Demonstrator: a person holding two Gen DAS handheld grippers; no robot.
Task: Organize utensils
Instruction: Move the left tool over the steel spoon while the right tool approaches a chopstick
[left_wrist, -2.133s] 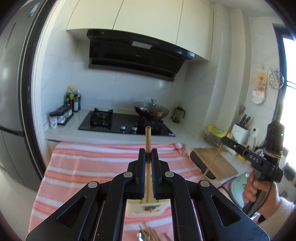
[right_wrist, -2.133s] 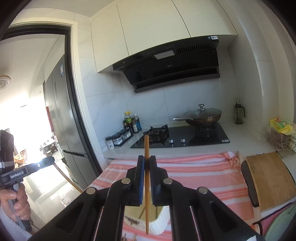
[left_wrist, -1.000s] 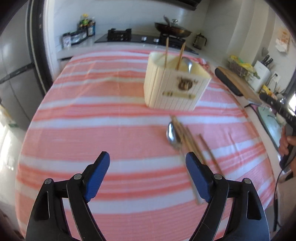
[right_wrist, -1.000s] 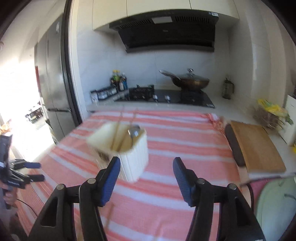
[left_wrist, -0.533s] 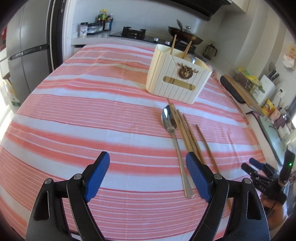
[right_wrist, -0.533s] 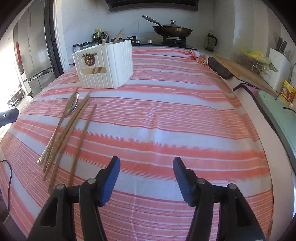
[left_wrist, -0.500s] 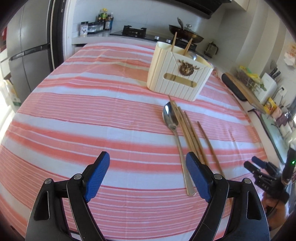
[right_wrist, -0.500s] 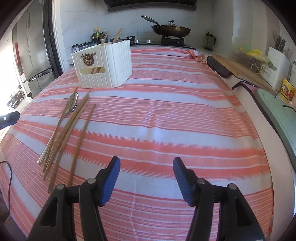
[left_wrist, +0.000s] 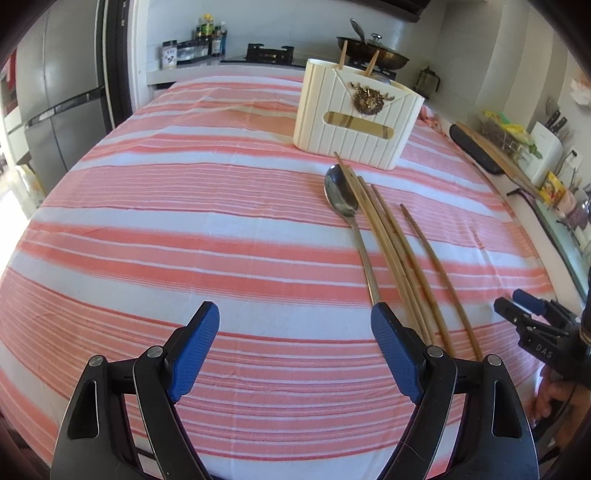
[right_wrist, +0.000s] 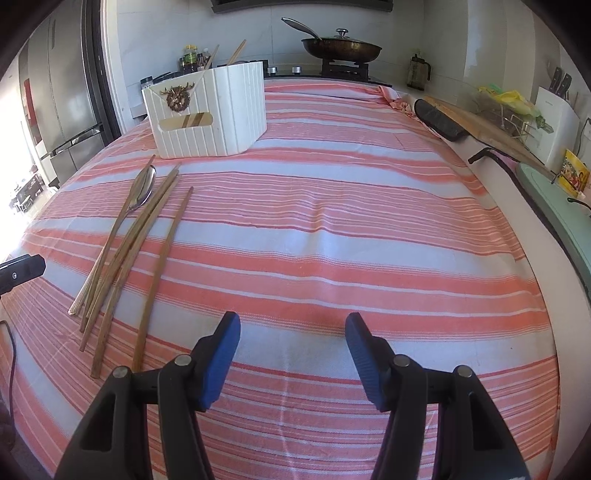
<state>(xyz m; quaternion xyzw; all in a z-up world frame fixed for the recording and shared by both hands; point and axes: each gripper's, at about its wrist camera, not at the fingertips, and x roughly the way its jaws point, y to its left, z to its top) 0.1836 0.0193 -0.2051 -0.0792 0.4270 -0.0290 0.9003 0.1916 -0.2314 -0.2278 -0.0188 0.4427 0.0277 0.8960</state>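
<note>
Presently the spoon (left_wrist: 341, 195) and chopsticks (left_wrist: 402, 254) lie lengthwise toward the utensil holder (left_wrist: 354, 122), right of centre; left gripper (left_wrist: 295, 347) nearer, empty, jaws apart; right gripper (right_wrist: 293, 352) likewise apart.

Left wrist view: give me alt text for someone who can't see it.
The open, empty left gripper hovers over a pink-and-white striped cloth. Ahead and to the right lie a metal spoon and loose wooden chopsticks, in front of a cream utensil holder with two chopsticks standing in it.
</note>
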